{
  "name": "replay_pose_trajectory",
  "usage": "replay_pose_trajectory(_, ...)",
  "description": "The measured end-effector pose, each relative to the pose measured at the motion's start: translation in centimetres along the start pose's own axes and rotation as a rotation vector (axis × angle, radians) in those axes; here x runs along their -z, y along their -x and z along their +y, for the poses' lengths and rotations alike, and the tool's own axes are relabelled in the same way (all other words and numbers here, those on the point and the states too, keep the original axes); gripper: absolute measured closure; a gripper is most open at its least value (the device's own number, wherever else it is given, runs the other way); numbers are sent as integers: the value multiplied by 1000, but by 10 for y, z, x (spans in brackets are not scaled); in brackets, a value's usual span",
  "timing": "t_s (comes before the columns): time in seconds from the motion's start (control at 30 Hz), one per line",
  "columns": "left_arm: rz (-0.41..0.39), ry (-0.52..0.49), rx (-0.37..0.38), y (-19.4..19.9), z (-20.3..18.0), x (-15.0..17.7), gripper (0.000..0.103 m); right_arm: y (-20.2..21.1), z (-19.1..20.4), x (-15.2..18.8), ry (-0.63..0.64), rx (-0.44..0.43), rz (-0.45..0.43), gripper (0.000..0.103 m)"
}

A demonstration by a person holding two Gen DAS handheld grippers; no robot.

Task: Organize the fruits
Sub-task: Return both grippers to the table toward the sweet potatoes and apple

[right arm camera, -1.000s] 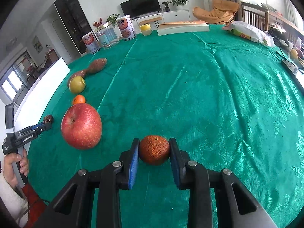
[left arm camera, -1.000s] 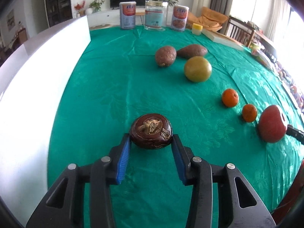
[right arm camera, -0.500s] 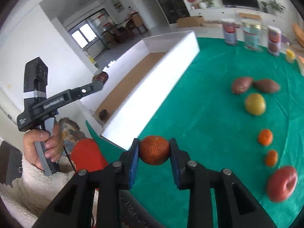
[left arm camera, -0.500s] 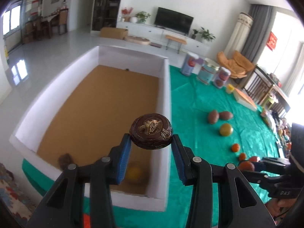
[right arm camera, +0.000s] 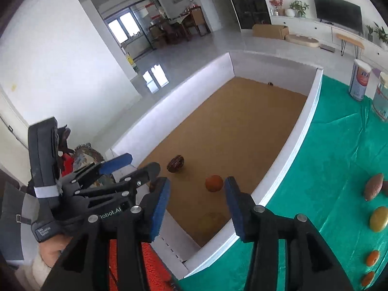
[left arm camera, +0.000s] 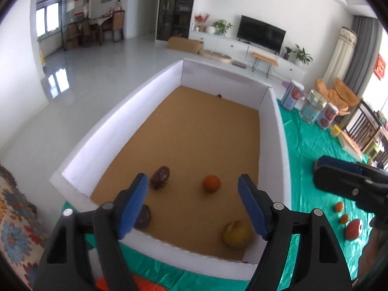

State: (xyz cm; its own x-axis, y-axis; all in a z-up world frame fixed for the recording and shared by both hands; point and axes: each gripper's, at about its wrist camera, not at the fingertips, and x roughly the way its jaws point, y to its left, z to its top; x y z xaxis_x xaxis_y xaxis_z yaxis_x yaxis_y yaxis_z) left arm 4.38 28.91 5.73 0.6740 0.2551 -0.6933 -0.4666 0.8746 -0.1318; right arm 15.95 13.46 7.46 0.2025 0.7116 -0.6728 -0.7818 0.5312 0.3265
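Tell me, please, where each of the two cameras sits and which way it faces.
Left wrist: on the left gripper, jaws opening with nothing between them, looking down into the white box; the right gripper's body shows at the right edge.
Right wrist: on the right gripper, jaws opening with nothing between them, angled down at the box's near corner; the left gripper and a hand show at left.
Shared: the box, the orange inside it and the green cloth.
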Motion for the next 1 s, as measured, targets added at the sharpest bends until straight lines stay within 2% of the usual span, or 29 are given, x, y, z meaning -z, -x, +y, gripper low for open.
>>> replay_pose_trajectory(0.03,-32,-17,9,10,-10,-3,16,22,-3,-6,17,31,-47,39)
replay_pose_trajectory(0.07,-64,-38,25,20,-22,-3,13,44,-5,-3,38,77,-90,29)
replay_pose_trajectory(0.1,-90,-64,47,27,-37,-2,11,63,-8,-1,61,148,-123,17)
replay_pose_trajectory(0.17,-116,-106,97,37,-69,7,9,93,-18,17,101,333,-163,9)
replay_pose_trajectory(0.23,-115,-136,154,38,-99,21,9,114,-37,41,87,490,-176,8)
replay_pose_trajectory(0.3,-93,-164,207,31,-130,40,9,134,-66,67,9,603,-167,3)
replay_pose_trajectory(0.5,22,-330,245,-4,-223,96,9,187,-144,141,-200,822,-147,3)
replay_pose_trajectory(0.6,37,-380,247,-9,-250,115,9,212,-173,162,-256,891,-136,3)
replay_pose_trajectory(0.73,45,-402,241,-11,-273,125,9,229,-188,178,-292,937,-150,3)
replay_pose_trajectory(1.0,56,-421,197,-16,-277,134,9,238,-205,189,-354,965,-184,3)
